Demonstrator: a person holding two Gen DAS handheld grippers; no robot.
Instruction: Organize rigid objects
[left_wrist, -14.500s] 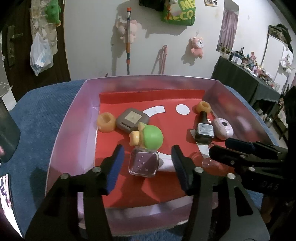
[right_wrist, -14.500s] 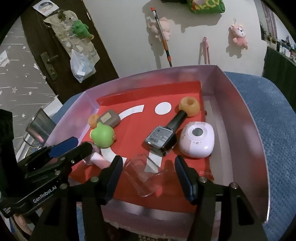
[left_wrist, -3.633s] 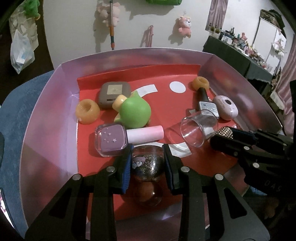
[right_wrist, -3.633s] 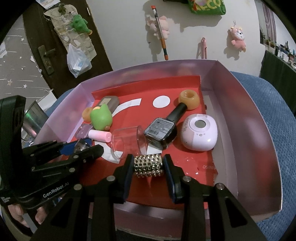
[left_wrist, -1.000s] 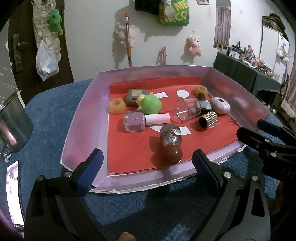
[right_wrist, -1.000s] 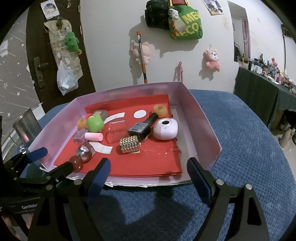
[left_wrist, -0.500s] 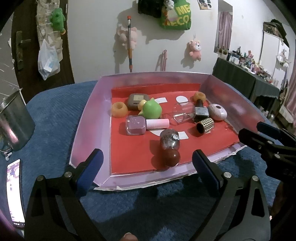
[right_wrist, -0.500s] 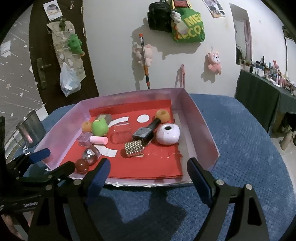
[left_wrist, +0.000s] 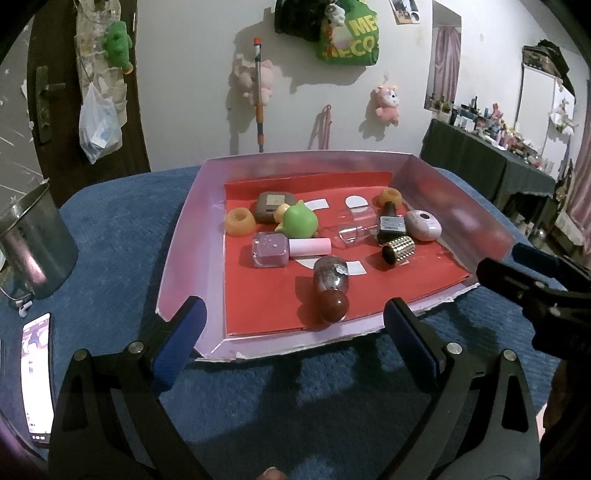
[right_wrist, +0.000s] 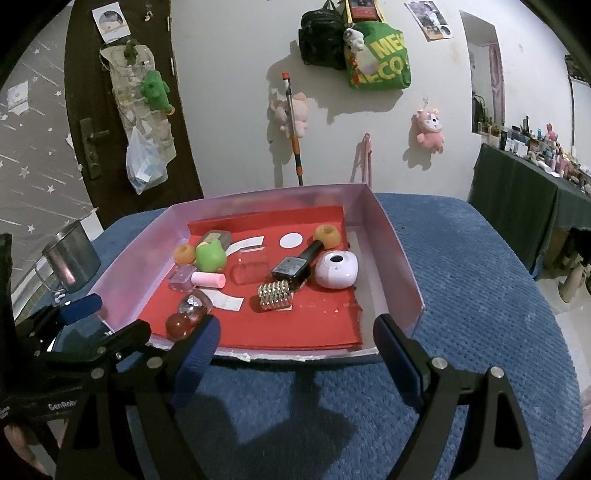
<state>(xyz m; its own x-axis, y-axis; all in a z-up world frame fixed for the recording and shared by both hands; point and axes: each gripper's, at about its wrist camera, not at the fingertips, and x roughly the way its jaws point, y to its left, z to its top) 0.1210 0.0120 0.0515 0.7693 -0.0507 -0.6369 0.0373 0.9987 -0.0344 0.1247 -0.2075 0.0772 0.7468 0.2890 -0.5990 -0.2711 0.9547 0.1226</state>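
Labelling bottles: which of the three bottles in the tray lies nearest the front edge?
The glittery bottle with the round dark-red cap; the pink-capped lilac bottle and black bottle lie farther back.

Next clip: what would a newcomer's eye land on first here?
The pink tray with its bright red liner, sitting on blue cloth. Inside, the green toy stands out at the back left, the studded gold cap near the middle, and the glittery bottle nearest the front edge. Both grippers' jaws hang wide open, empty, short of the tray.
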